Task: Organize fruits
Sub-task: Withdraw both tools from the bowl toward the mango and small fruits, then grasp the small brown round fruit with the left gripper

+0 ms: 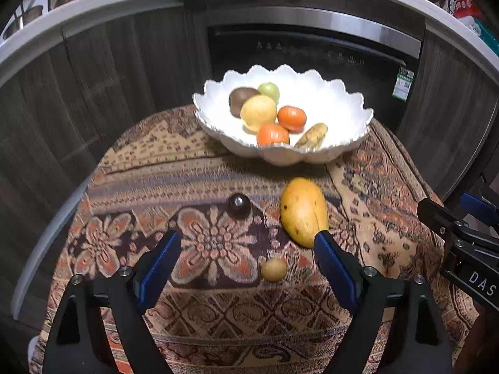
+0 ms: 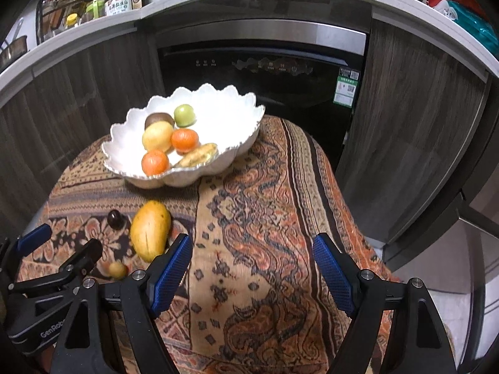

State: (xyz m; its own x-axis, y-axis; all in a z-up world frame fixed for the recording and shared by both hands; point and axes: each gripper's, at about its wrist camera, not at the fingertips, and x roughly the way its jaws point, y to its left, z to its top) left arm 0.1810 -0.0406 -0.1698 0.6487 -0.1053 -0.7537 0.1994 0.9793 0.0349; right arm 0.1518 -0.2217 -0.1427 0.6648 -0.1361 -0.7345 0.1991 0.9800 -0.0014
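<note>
A white scalloped bowl (image 1: 352, 115) (image 2: 218, 106) at the far side of the table holds several fruits: two oranges, a yellow one, a brown one, a green one and a small banana. On the patterned cloth lie a yellow mango (image 1: 302, 210) (image 2: 149, 229), a dark round fruit (image 1: 238, 205) (image 2: 114, 219) and a small yellow fruit (image 1: 273, 269) (image 2: 118, 269). My left gripper (image 1: 248, 243) is open above the cloth, its right finger tip overlapping the mango's near end; the small yellow fruit lies between the fingers. My right gripper (image 2: 251, 246) is open over bare cloth, right of the mango.
Behind the table stands a dark dishwasher front (image 2: 262, 71) between wooden cabinet doors. The counter (image 2: 93, 25) above carries bottles and packets. The table edge drops off at the right (image 2: 358, 227).
</note>
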